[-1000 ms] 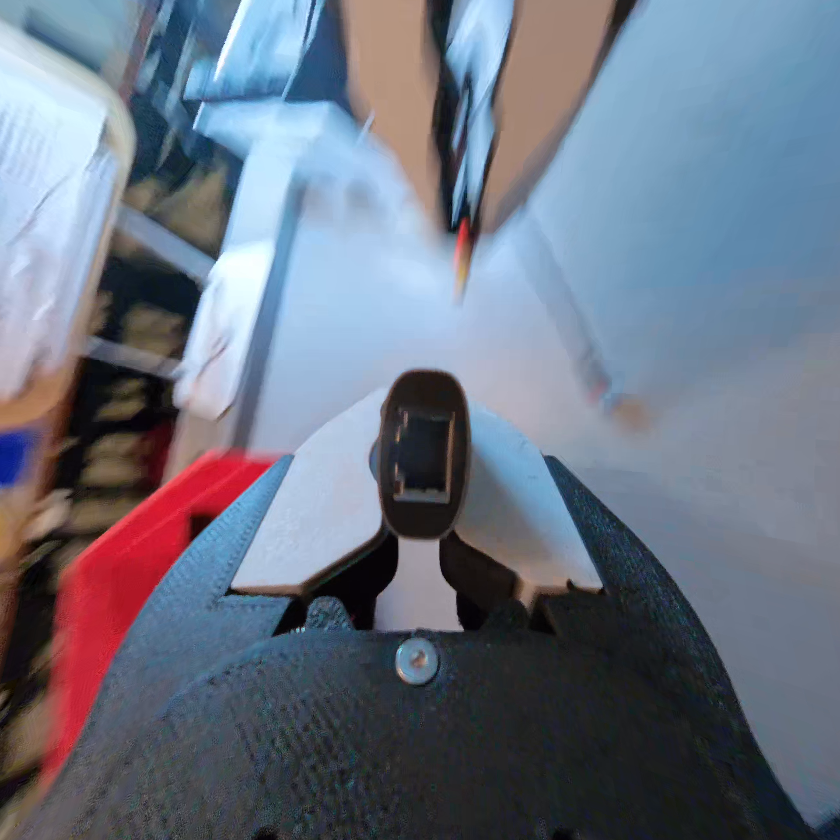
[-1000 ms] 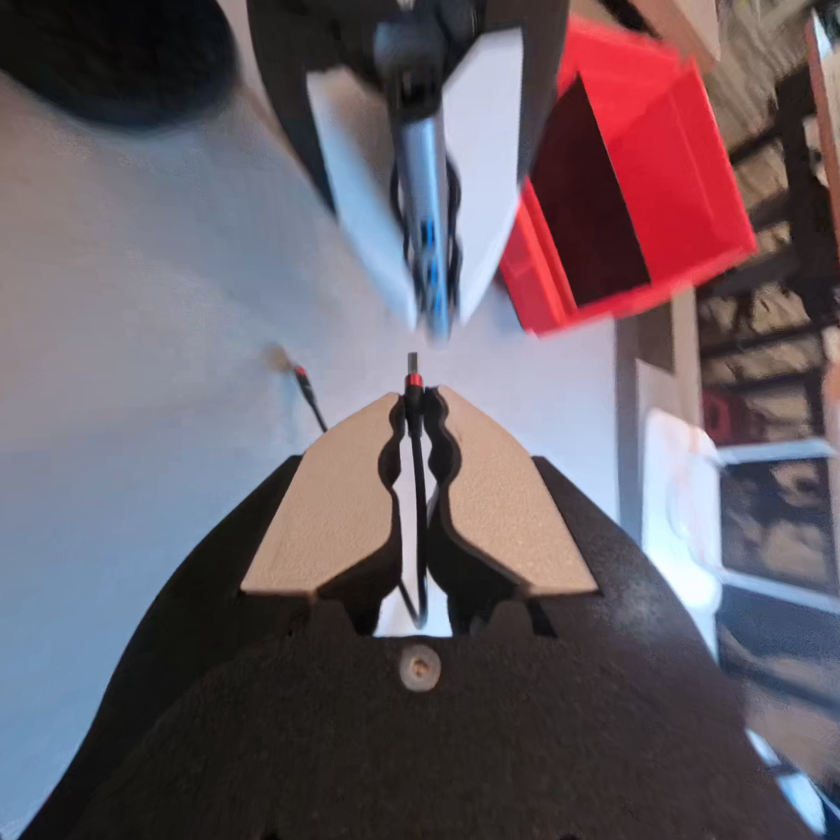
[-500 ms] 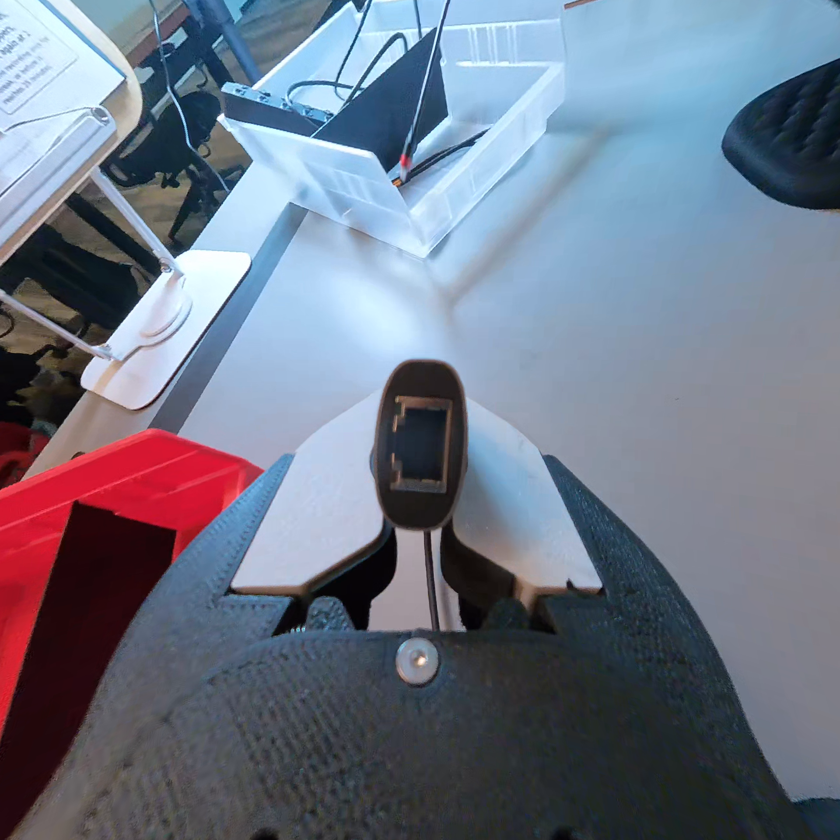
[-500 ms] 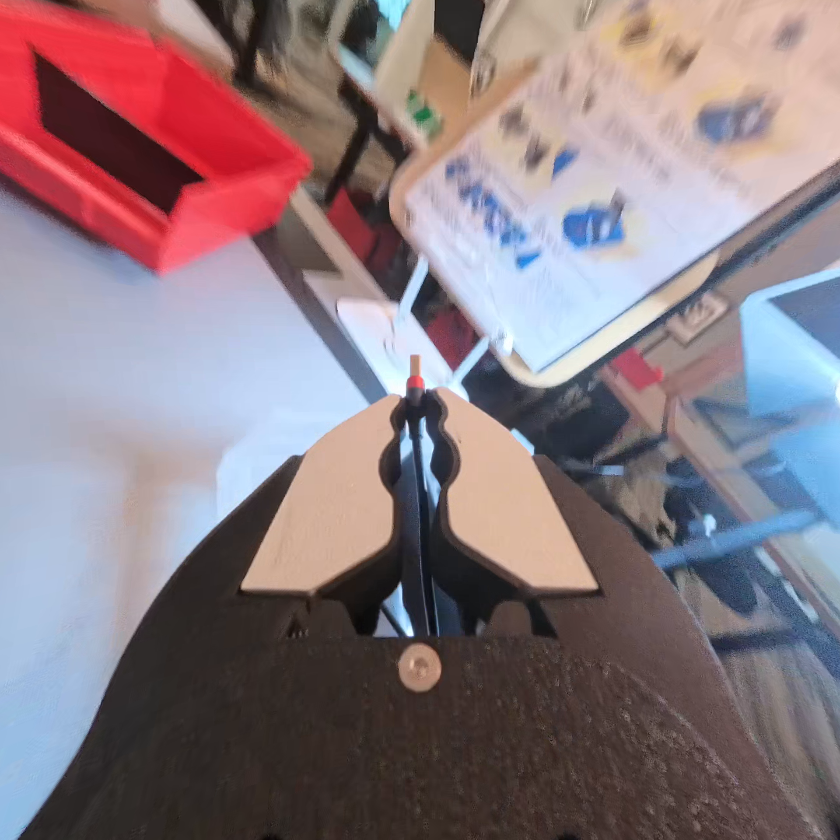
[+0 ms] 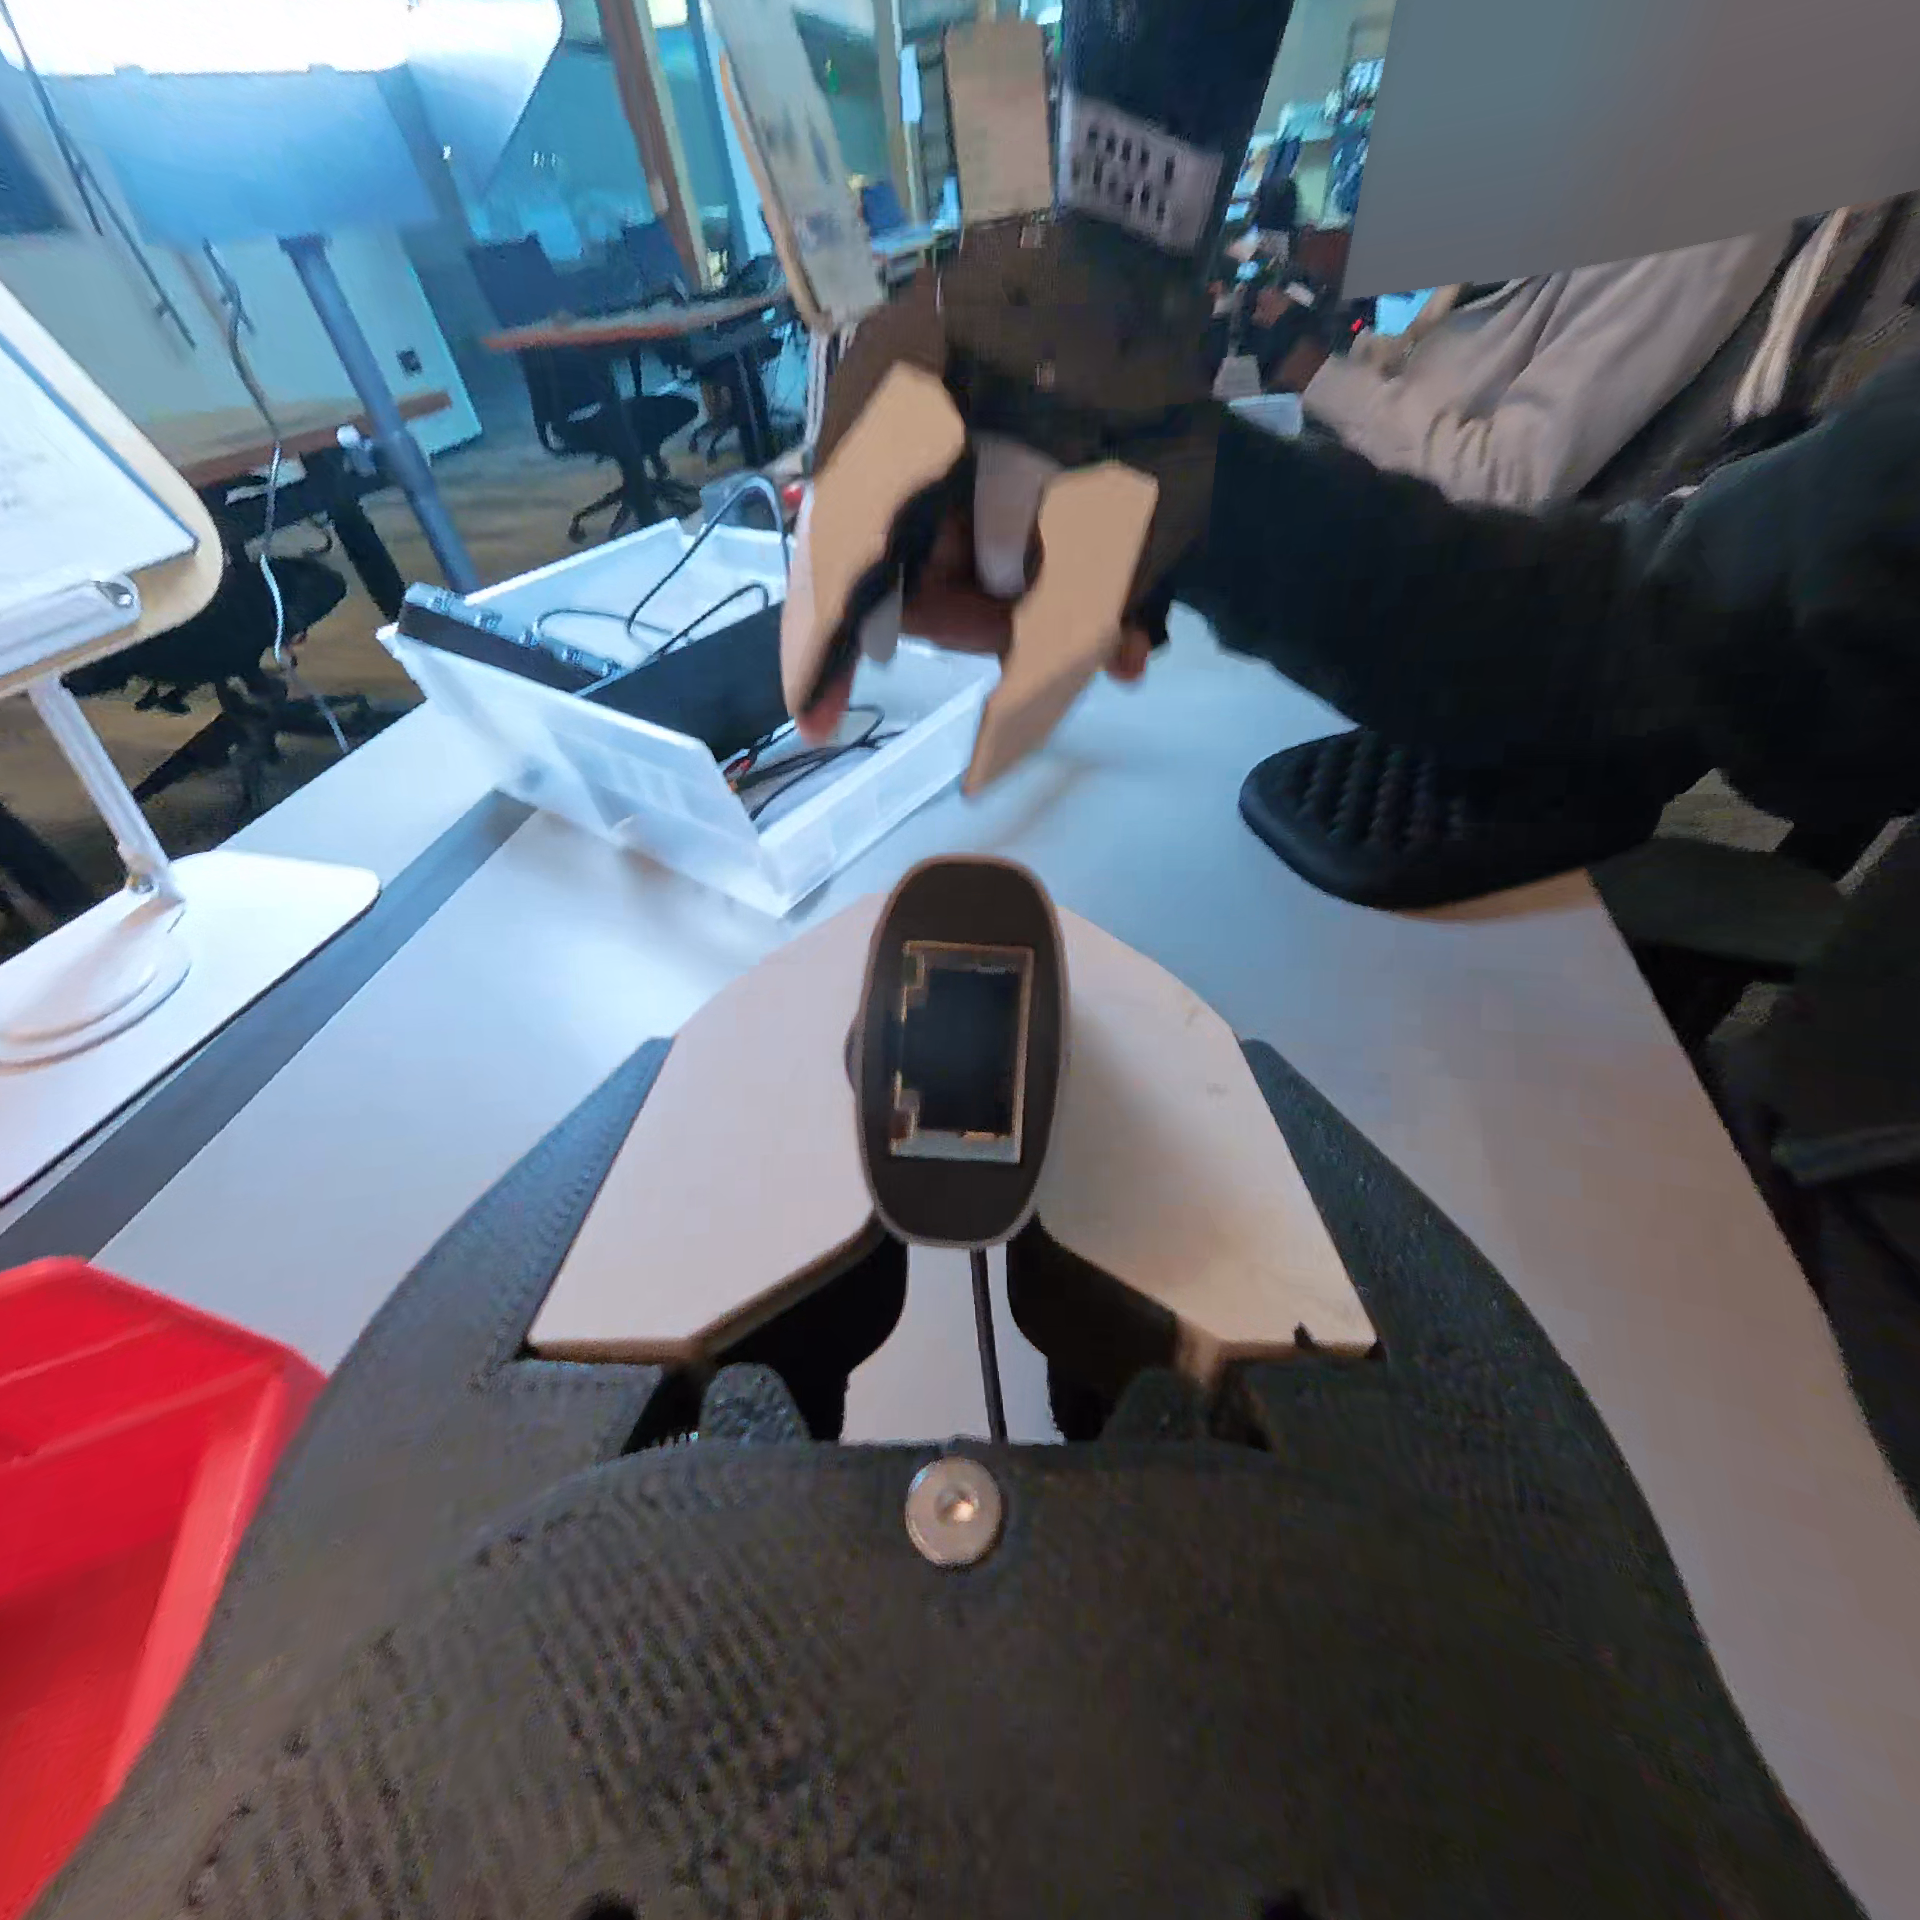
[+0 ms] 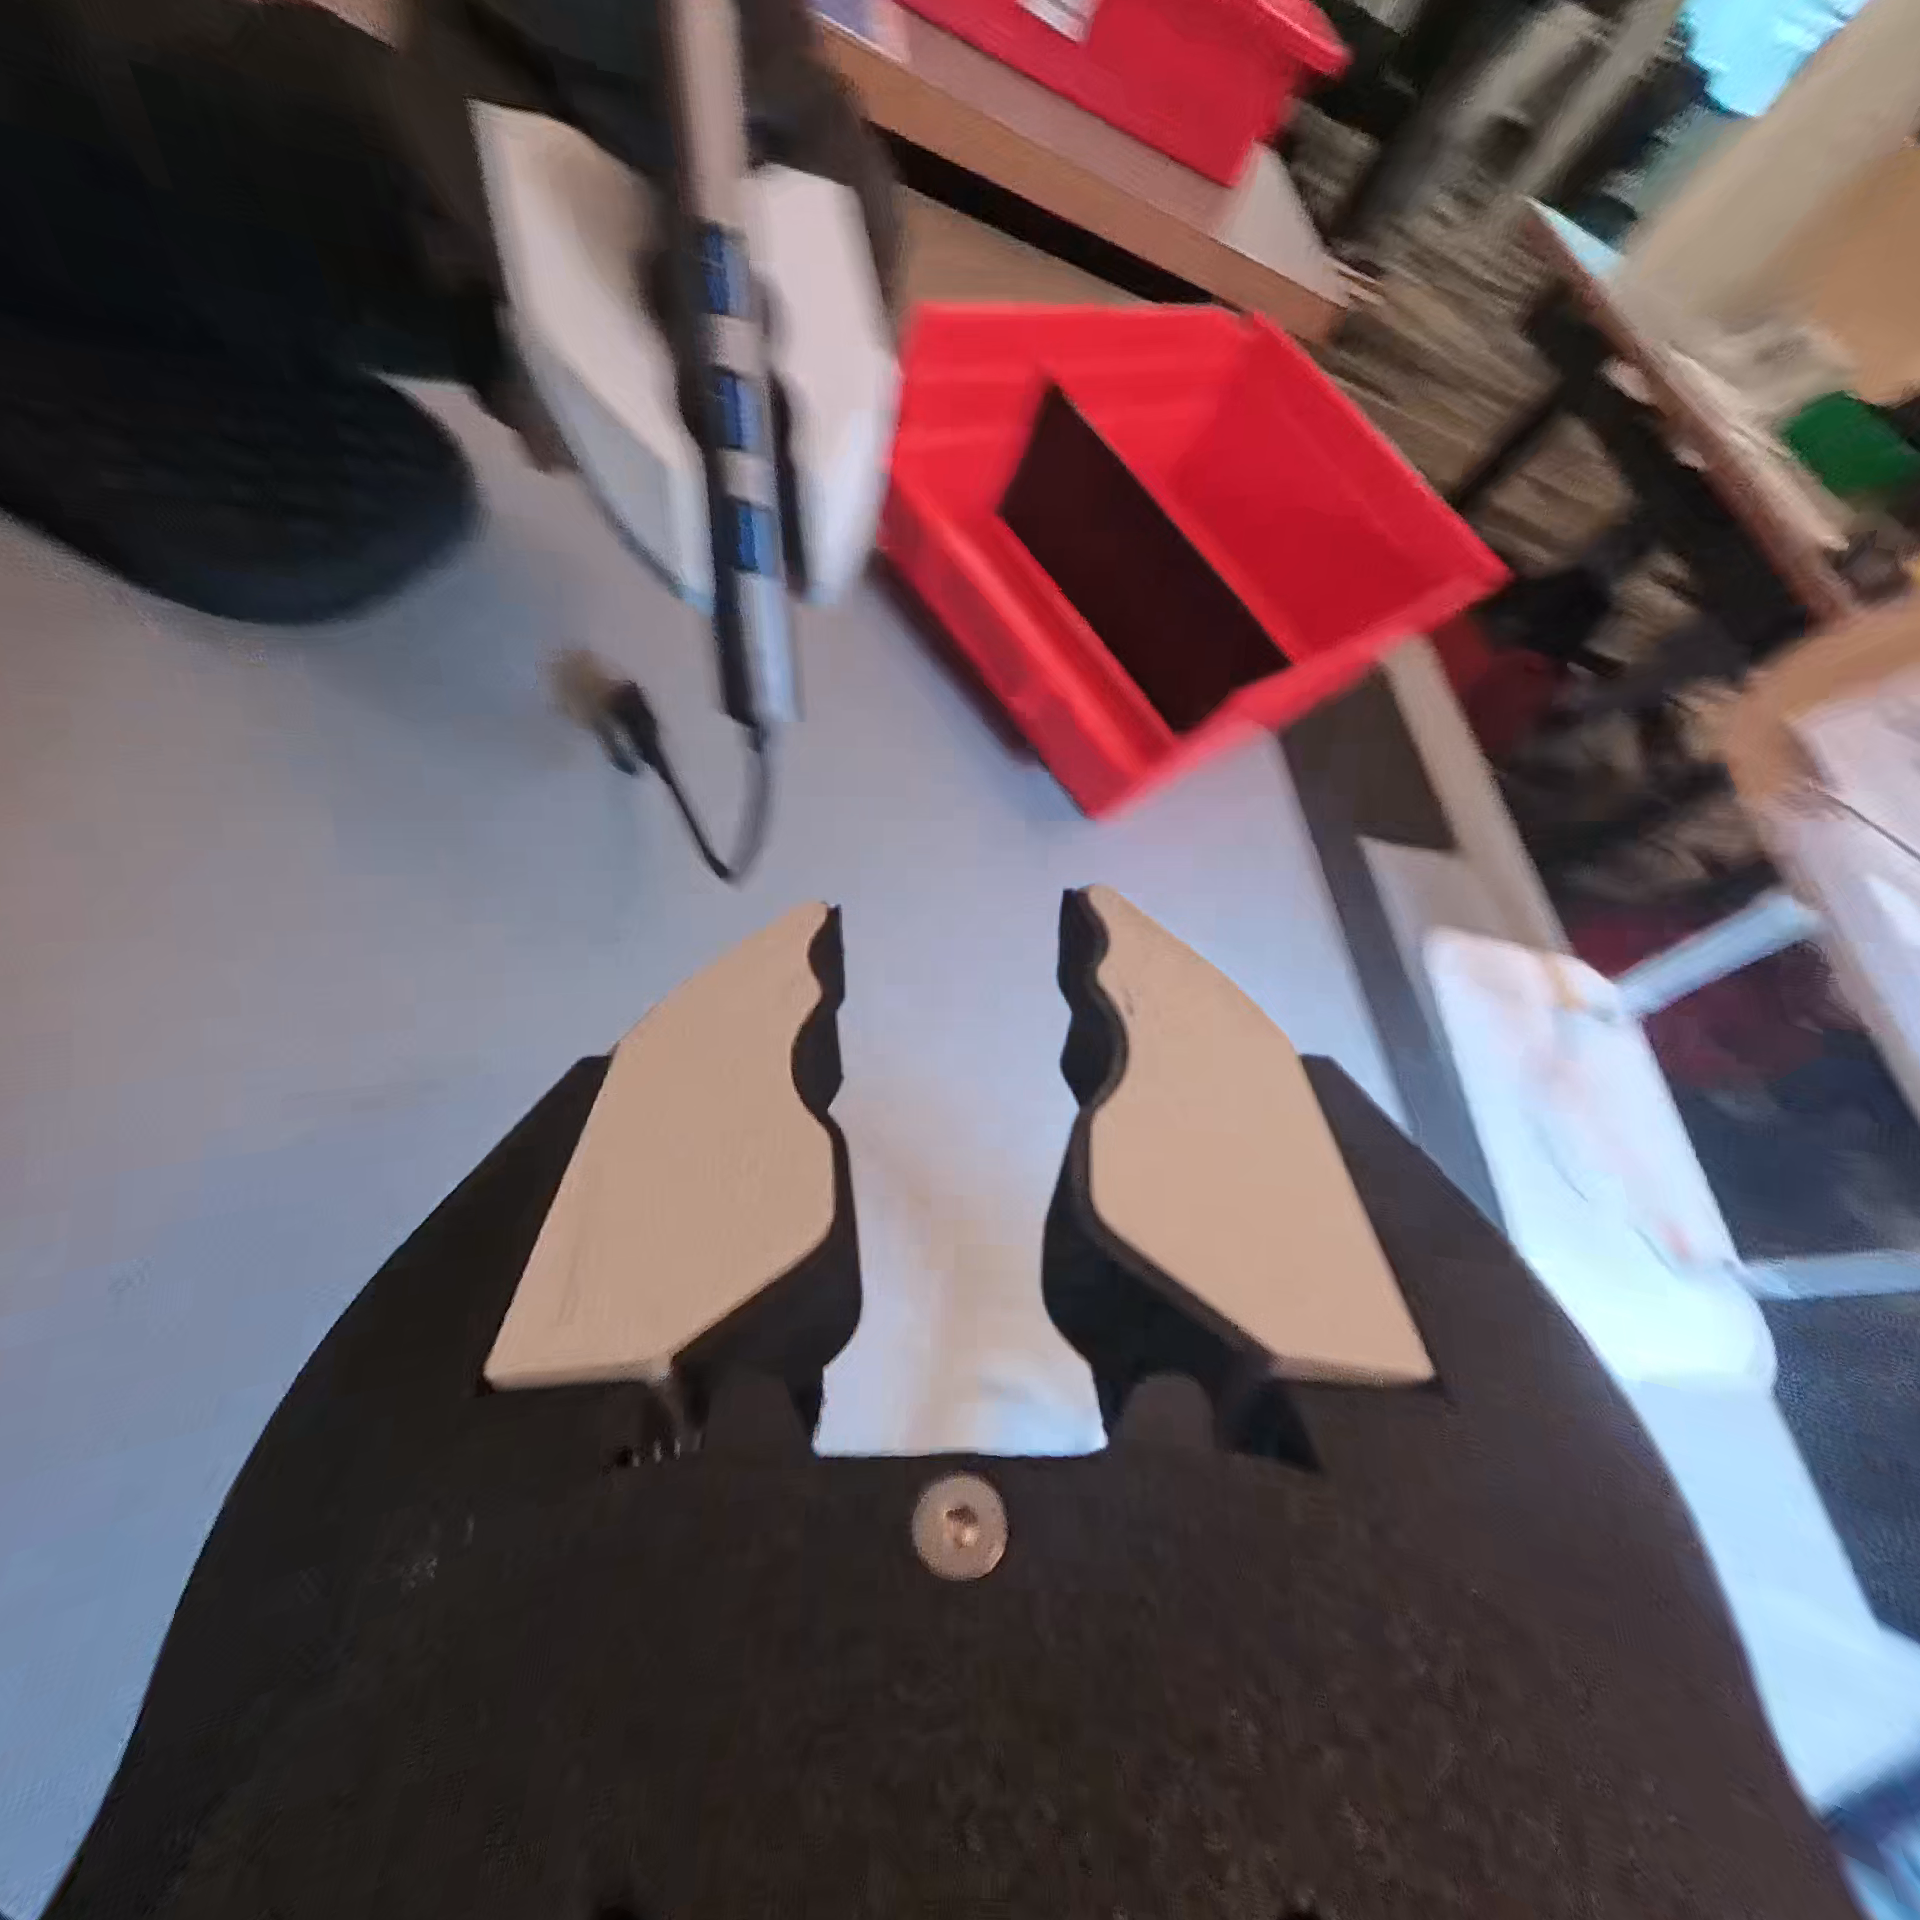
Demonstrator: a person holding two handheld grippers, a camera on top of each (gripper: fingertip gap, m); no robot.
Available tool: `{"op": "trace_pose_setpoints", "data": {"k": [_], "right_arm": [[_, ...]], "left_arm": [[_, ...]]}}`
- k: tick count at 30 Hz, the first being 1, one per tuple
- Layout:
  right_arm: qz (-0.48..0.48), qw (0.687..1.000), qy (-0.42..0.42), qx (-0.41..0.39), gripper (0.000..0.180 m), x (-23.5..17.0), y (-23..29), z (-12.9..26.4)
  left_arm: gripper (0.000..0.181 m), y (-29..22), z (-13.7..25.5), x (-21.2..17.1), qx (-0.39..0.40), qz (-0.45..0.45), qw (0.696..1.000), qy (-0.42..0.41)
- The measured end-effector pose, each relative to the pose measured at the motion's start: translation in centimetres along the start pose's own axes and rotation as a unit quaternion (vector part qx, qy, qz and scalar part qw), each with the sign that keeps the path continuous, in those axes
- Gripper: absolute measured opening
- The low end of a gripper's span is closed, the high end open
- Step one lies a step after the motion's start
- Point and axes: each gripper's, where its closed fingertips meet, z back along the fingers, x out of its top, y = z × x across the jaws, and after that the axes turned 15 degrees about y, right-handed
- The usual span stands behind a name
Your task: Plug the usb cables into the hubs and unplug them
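Left wrist view: left gripper (image 5: 961, 1049) raised over the white desk (image 5: 1351, 1091), jaws pinching a dark grey hub (image 5: 958, 1065) end-on, its square network port facing the lens and a thin black lead hanging down behind it. Farther off, right gripper (image 5: 902, 743) held in a dark-gloved hand (image 5: 1049, 540) above a clear plastic bin (image 5: 665, 748), jaws spread and empty. Inside that bin, black usb cables (image 5: 800, 764) in a loose tangle and a dark divider. Red bin (image 5: 125, 1455) at lower left, a white stand base (image 5: 156, 935) on the neighbouring surface, a black mesh pad (image 5: 1403, 821) at the desk's far right edge.

Right wrist view: same right gripper (image 6: 948, 909) up close, jaws apart with only bare desk (image 6: 312, 935) between them. Ahead and blurred, left gripper (image 6: 758, 597) pointing down, hub (image 6: 743, 499) clamped edge-on, a row of blue ports showing along its side. Hub's short black tail (image 6: 665, 769) curling down to the desk, plug end lying flat just left of it. Red bin (image 6: 1164, 540) beside the hub to the right, dark divider standing inside.
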Motion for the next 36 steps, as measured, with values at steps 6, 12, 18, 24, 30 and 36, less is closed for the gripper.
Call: {"op": "trace_pose_setpoints", "data": {"k": [6, 12, 18, 24, 30, 36], "right_arm": [[0.018, 0.996, -0.065, 0.057, 0.017, 4.4, 4.5, -3.1], [0.039, 0.997, -0.054, -0.038, 0.016, 4.4, -0.5, 3.2], [0.072, 0.959, 0.090, -0.258, 0.015, -0.2, -13.7, 11.5], [0.047, 0.921, 0.186, -0.339, 0.016, -10.6, -22.5, 11.7], [-0.039, 0.887, 0.367, -0.277, 0.017, -25.9, -22.2, 7.0], [-0.148, 0.875, 0.414, -0.204, 0.056, -27.4, -20.5, 8.8]], "left_arm": [[0.018, -1.0, -0.2, 0.5, 0.003, -0.022, 1.000, -0.006], [0.046, 1.3, 1.8, 1.5, 0.014, 0.050, 0.997, -0.058], [0.043, 3.8, 2.5, -0.1, 0.064, 0.077, 0.994, -0.049], [0.042, 3.5, 1.6, -0.7, 0.066, 0.063, 0.995, -0.027], [0.042, 3.8, 1.1, -1.7, 0.080, 0.058, 0.995, 0.006], [0.050, 7.5, 0.8, -7.0, 0.152, 0.107, 0.971, 0.147]]}}
